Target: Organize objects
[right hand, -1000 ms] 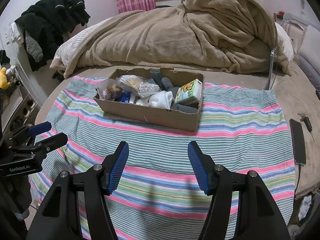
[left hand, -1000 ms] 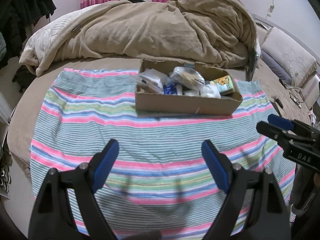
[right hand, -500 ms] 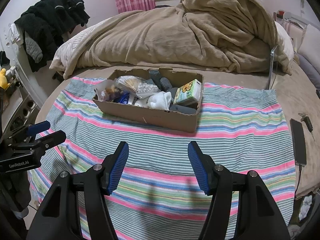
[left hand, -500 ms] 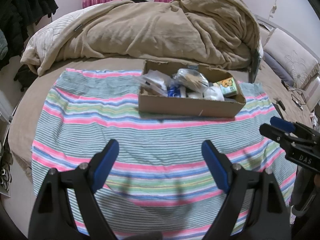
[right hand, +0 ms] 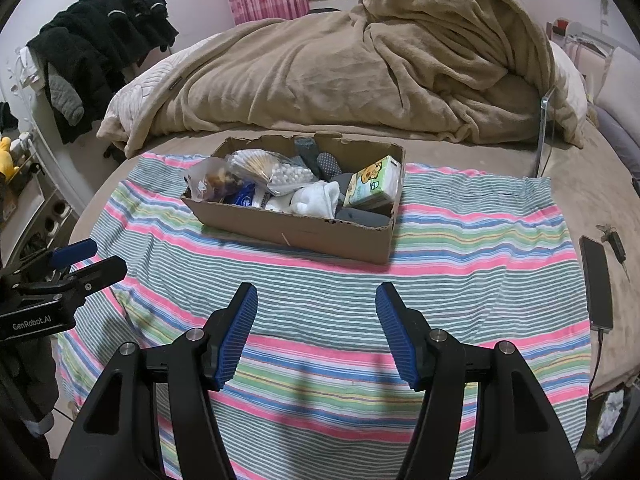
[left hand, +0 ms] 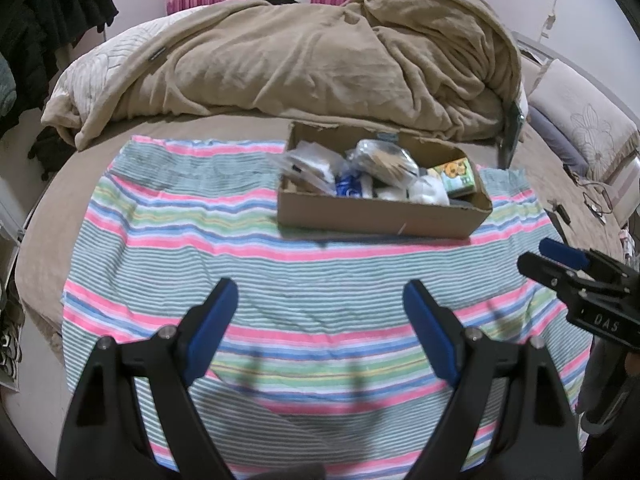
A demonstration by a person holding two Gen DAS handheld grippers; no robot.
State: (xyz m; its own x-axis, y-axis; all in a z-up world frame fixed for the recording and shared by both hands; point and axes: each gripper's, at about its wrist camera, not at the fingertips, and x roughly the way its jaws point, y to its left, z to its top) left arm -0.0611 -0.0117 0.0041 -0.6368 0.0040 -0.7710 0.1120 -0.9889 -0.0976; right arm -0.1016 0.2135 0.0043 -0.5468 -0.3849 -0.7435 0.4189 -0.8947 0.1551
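A shallow cardboard box (left hand: 376, 218) (right hand: 320, 236) stands on a striped cloth (left hand: 280, 276) (right hand: 460, 264) on the bed. It holds several items: a green tissue pack (right hand: 372, 188) (left hand: 454, 174), white socks (right hand: 316, 200), a bag of cotton swabs (right hand: 256, 164) (left hand: 386, 160), dark socks and plastic bags. My left gripper (left hand: 318, 304) is open and empty above the near cloth. My right gripper (right hand: 316, 306) is open and empty too. Each gripper shows at the edge of the other's view, the right one (left hand: 554, 258) and the left one (right hand: 90, 262).
A rumpled tan blanket (left hand: 320, 56) (right hand: 360, 64) fills the bed behind the box. A phone (right hand: 596, 282) with a cable and keys lies right of the cloth. Dark clothes (right hand: 96, 40) hang at the left. A pillow (left hand: 584, 120) lies at the right.
Both grippers have shifted slightly; the box sits a little further right in the left wrist view. Both stay open and empty.
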